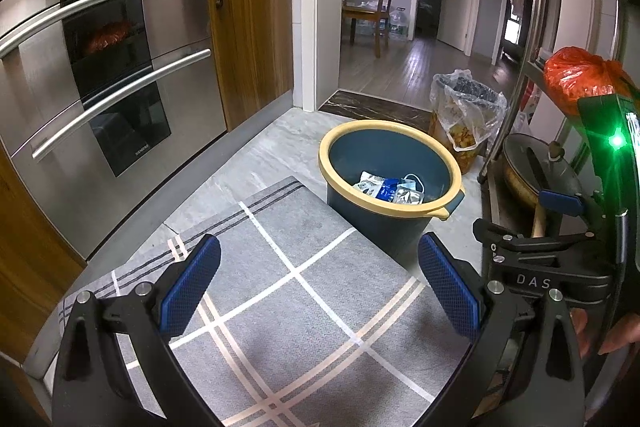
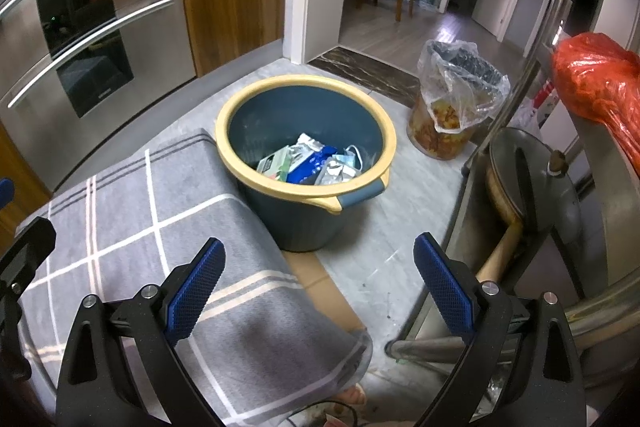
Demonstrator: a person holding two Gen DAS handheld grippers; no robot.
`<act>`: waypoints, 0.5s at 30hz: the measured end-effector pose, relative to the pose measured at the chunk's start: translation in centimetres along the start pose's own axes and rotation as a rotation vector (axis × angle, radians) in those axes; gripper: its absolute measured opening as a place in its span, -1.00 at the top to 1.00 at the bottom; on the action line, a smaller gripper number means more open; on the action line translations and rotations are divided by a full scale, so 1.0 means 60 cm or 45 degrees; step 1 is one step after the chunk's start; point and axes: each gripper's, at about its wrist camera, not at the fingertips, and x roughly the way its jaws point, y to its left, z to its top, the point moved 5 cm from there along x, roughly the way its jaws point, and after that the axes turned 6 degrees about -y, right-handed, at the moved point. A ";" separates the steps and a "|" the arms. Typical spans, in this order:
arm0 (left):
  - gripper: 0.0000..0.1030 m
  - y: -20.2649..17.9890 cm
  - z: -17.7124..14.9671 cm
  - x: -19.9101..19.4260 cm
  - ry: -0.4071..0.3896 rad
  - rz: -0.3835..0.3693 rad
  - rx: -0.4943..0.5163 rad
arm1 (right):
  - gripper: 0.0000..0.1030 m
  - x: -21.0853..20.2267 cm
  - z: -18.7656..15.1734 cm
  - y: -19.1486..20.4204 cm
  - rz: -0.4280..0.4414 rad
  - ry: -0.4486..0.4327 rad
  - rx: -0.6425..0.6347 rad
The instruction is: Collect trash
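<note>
Trash [image 2: 316, 163] sits in the bucket [image 2: 240, 115]: wrappers and a face mask at the bottom.
Left gripper [image 1: 320, 283] and right gripper [image 2: 318, 281] both spread wide, holding nothing, hovering over the grey checked cloth [image 1: 288, 291] with the bucket just beyond its edge, close enough for easy drops. No loose litter visible on the cloth; collection looks near done. Lined bin [image 2: 456, 107] stands nearby, apart.
</note>
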 end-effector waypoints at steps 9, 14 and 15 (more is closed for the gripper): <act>-0.89 0.002 -0.001 0.002 0.000 -0.001 0.000 | -0.84 0.001 0.000 -0.001 0.000 0.000 -0.004; -0.89 0.002 -0.001 0.002 0.000 -0.006 -0.001 | -0.84 0.001 0.001 0.000 -0.001 -0.001 -0.003; -0.89 0.001 -0.002 0.001 -0.001 -0.006 -0.001 | -0.84 0.002 0.001 0.001 -0.001 0.000 -0.003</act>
